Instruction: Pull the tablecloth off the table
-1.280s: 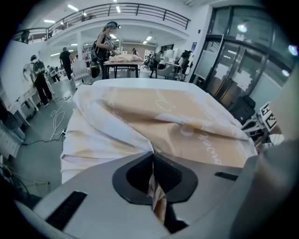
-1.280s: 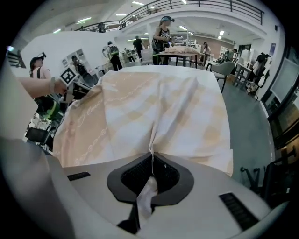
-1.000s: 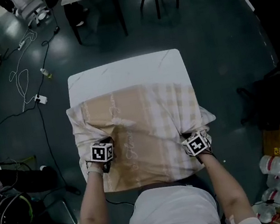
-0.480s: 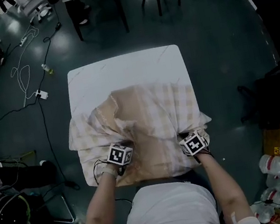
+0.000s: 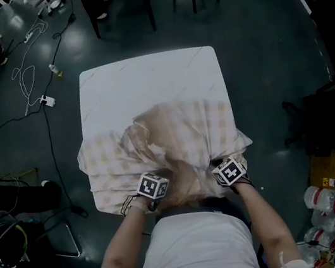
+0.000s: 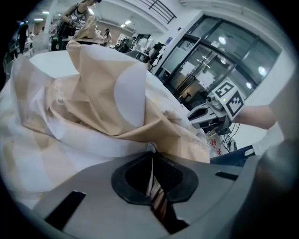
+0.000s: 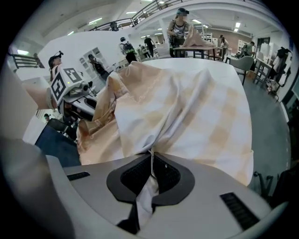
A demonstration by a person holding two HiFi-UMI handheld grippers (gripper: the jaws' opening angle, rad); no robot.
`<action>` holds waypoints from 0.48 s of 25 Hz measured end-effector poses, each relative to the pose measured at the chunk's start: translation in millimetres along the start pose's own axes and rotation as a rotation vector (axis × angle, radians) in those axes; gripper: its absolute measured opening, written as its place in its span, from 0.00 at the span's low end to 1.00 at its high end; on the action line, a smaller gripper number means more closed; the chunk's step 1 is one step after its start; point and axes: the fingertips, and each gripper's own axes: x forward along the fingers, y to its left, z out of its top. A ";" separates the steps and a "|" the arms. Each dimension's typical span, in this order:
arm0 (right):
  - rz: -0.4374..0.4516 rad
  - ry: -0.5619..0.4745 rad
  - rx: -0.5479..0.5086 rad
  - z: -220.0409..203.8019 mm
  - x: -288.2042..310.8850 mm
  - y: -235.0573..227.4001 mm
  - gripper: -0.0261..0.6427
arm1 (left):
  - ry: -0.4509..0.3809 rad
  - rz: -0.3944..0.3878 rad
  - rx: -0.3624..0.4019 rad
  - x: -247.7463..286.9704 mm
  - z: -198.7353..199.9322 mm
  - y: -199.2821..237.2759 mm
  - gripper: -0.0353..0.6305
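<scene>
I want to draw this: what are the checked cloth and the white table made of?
The tablecloth looks like thin woven fabric, beige-and-white checked, matte: it bunches into soft folds. The table top looks hard, smooth and white with faint grey streaks, maybe marble-look laminate or stone; I cannot tell which.

No legible words or numbers, only black-and-white square patterns on the left cube [image 5: 153, 186] and right cube [image 5: 228, 171].
</scene>
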 end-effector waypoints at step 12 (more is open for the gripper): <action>0.015 -0.032 0.014 44.2 -34.5 -54.1 0.32 | -0.239 0.243 -0.008 -123.3 46.2 99.5 0.33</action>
